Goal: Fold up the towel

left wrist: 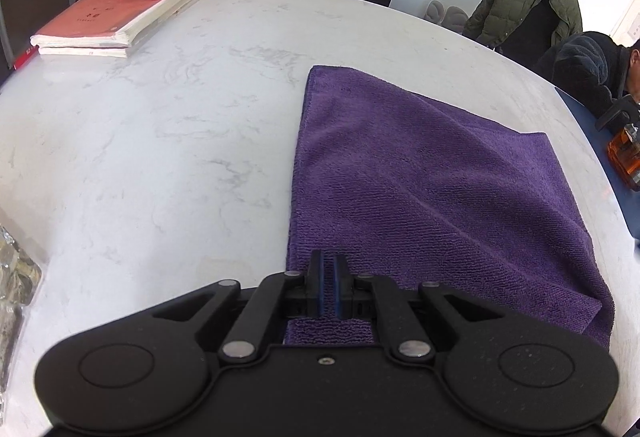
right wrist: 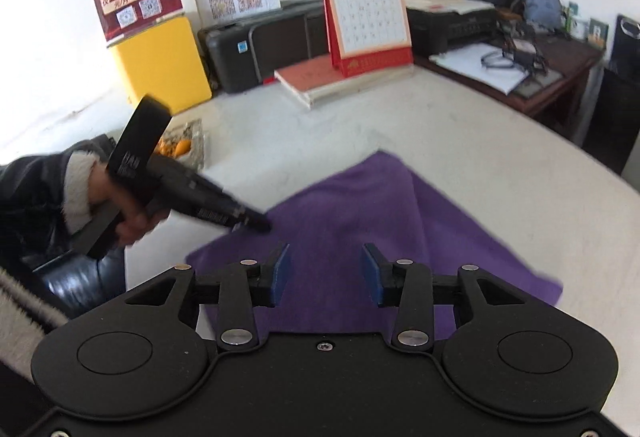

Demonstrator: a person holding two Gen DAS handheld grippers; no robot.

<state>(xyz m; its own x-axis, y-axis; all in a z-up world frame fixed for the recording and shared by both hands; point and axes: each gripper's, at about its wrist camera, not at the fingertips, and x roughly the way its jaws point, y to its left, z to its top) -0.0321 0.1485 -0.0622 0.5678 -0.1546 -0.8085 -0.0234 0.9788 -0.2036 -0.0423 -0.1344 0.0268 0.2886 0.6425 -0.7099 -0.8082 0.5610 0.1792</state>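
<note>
A purple towel (left wrist: 420,177) lies on the white marble table (left wrist: 160,117), partly folded, with a diagonal crease across it. My left gripper (left wrist: 329,259) is shut at the towel's near edge, its blue pads pressed together on the cloth. In the right wrist view the same gripper (right wrist: 264,226) comes in from the left, held by a hand in a dark fleece-lined sleeve (right wrist: 76,189), its tip on the left corner of the towel (right wrist: 360,205). My right gripper (right wrist: 326,257) hovers over the towel's near part, open, with nothing between its pads.
A red desk calendar (right wrist: 368,9) stands on a stack of books (right wrist: 316,77) at the back of the table (right wrist: 480,141). A glass tray of oranges (right wrist: 182,145) sits at the left. A person in a dark jacket (left wrist: 580,77) sits past the right rim.
</note>
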